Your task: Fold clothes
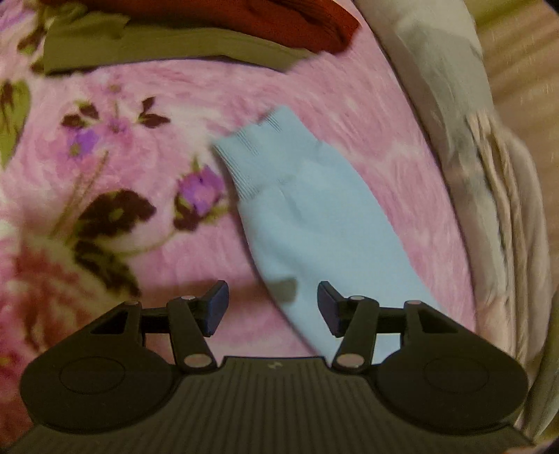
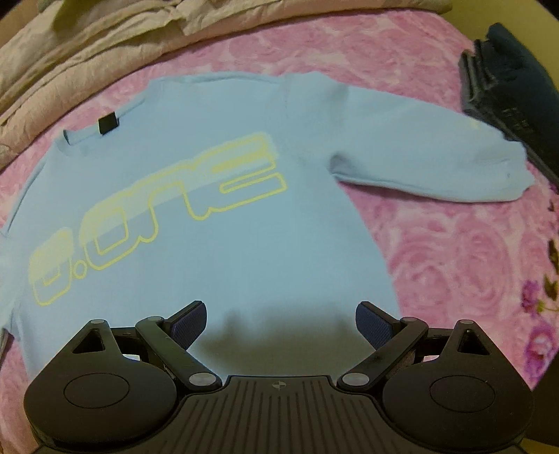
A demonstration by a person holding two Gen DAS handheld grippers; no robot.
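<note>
Though spread flat on pink blanket (image 2: 436,251), light-blue sweatshirt (image 2: 244,244) with yellow lettering; both grippers' fingers wide, empty.

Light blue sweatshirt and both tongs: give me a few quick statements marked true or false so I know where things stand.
1. The light blue sweatshirt lies spread flat on the pink floral blanket. True.
2. The left tongs are clamped on the sleeve. False: they are open, nothing pinched.
3. The right tongs are open above the sweatshirt's body. True.
4. The sweatshirt lettering is red. False: it is yellow.
5. A red garment rests on an olive one. True.
</note>
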